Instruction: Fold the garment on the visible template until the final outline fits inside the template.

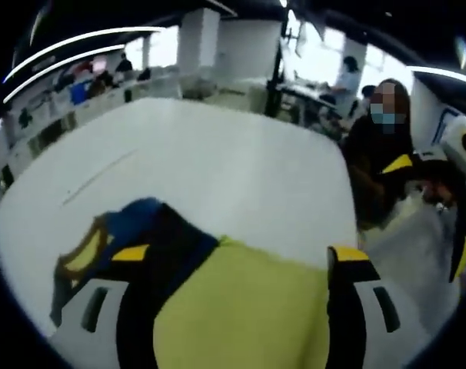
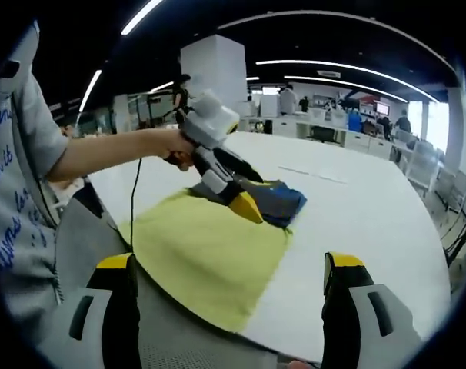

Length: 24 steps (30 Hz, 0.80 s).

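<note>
A dark blue garment (image 2: 277,201) with yellow trim lies bunched at the far edge of a yellow-green template sheet (image 2: 210,257) on the white table (image 2: 356,207). My left gripper (image 2: 241,192), held by a hand, hovers just over the garment with its jaws apart. In the left gripper view the left gripper (image 1: 239,254) stands open over the yellow-green sheet (image 1: 241,307), with the blue garment (image 1: 129,223) and a dark fold of it by the left jaw. My right gripper (image 2: 229,261) is open above the sheet's near edge, holding nothing.
The white table (image 1: 218,161) stretches far beyond the sheet. The person holding the grippers (image 2: 18,184) stands at the left in a grey shirt. A seated person (image 1: 379,154) is at the table's right edge. Desks and several people fill the background.
</note>
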Each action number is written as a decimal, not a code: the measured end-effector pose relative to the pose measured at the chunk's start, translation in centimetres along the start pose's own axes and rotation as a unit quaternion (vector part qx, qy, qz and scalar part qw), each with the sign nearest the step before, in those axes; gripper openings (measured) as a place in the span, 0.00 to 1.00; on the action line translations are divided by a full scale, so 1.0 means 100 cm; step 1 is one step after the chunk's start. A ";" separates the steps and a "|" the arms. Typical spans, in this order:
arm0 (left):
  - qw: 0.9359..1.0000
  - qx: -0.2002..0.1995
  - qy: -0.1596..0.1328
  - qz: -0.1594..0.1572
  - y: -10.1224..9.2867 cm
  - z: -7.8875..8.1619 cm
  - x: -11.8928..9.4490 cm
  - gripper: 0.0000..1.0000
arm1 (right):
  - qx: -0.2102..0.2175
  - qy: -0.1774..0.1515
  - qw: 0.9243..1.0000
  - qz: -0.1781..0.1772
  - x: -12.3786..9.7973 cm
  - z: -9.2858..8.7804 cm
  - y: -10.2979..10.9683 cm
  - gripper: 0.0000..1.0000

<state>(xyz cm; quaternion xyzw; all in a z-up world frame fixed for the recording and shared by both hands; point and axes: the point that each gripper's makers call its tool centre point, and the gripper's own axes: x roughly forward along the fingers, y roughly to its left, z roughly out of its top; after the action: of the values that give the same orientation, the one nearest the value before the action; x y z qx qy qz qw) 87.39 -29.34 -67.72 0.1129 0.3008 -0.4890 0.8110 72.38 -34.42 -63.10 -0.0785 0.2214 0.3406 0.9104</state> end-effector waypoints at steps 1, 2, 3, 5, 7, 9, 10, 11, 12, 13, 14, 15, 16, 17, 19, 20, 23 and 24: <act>1.000 -0.002 -0.004 0.001 -0.001 0.000 -0.003 0.93 | -0.001 0.000 1.000 0.001 0.000 0.000 0.000 1.00; 1.000 -0.004 -0.008 0.001 -0.002 0.000 -0.005 0.96 | -0.002 0.001 1.000 0.001 0.001 0.001 0.000 1.00; 1.000 -0.006 -0.012 0.001 -0.003 -0.001 -0.009 0.99 | -0.005 0.002 1.000 0.003 0.001 0.002 0.000 1.00; 1.000 -0.007 -0.010 0.002 -0.005 -0.005 -0.014 0.99 | -0.010 0.005 1.000 0.007 0.004 0.002 0.002 1.00; 1.000 -0.008 -0.008 0.003 -0.007 -0.010 -0.018 0.99 | -0.016 0.009 1.000 0.009 0.005 0.003 0.003 1.00; 1.000 -0.005 -0.005 0.010 -0.007 -0.016 -0.024 0.98 | -0.018 0.008 1.000 0.011 0.005 0.004 0.005 1.00; 1.000 -0.006 -0.005 0.012 -0.007 -0.018 -0.027 0.98 | -0.017 0.008 1.000 0.011 0.006 0.005 0.005 1.00; 1.000 -0.011 -0.008 0.012 -0.007 -0.020 -0.031 0.99 | -0.017 0.008 1.000 0.012 0.006 0.005 0.006 1.00; 1.000 -0.015 -0.010 0.012 -0.008 -0.021 -0.034 1.00 | -0.017 0.009 1.000 0.012 0.007 0.005 0.007 1.00; 1.000 -0.016 -0.012 0.011 -0.010 -0.023 -0.038 0.99 | -0.015 0.010 1.000 0.013 0.007 0.004 0.008 1.00; 1.000 -0.016 -0.012 0.012 -0.011 -0.024 -0.041 0.99 | -0.014 0.011 1.000 0.014 0.008 0.004 0.009 1.00; 1.000 -0.014 -0.012 0.012 -0.011 -0.025 -0.045 0.99 | -0.014 0.012 1.000 0.014 0.008 0.004 0.010 1.00; 1.000 -0.012 -0.013 0.013 -0.012 -0.026 -0.050 1.00 | -0.015 0.013 1.000 0.015 0.009 0.004 0.011 1.00; 1.000 -0.013 -0.016 0.014 -0.013 -0.025 -0.053 1.00 | -0.015 0.013 1.000 0.016 0.009 0.004 0.011 1.00; 0.999 -0.016 -0.033 0.016 -0.014 -0.021 -0.063 1.00 | -0.016 0.015 1.000 0.019 0.010 0.004 0.013 1.00; 0.999 -0.017 -0.040 0.018 -0.015 -0.019 -0.066 1.00 | -0.018 0.017 1.000 0.020 0.011 0.005 0.013 1.00; 0.998 -0.014 -0.049 0.025 -0.018 -0.019 -0.080 1.00 | -0.022 0.020 0.999 0.022 0.013 0.006 0.015 1.00; 0.998 -0.014 -0.051 0.029 -0.020 -0.021 -0.084 1.00 | -0.022 0.020 0.999 0.023 0.014 0.007 0.015 1.00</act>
<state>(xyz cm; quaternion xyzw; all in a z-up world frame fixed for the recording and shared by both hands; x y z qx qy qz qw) 82.06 -23.22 -64.10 0.0855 0.2625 -0.4663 0.8405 72.60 -32.20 -63.08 -0.1005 0.2338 0.3650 0.8955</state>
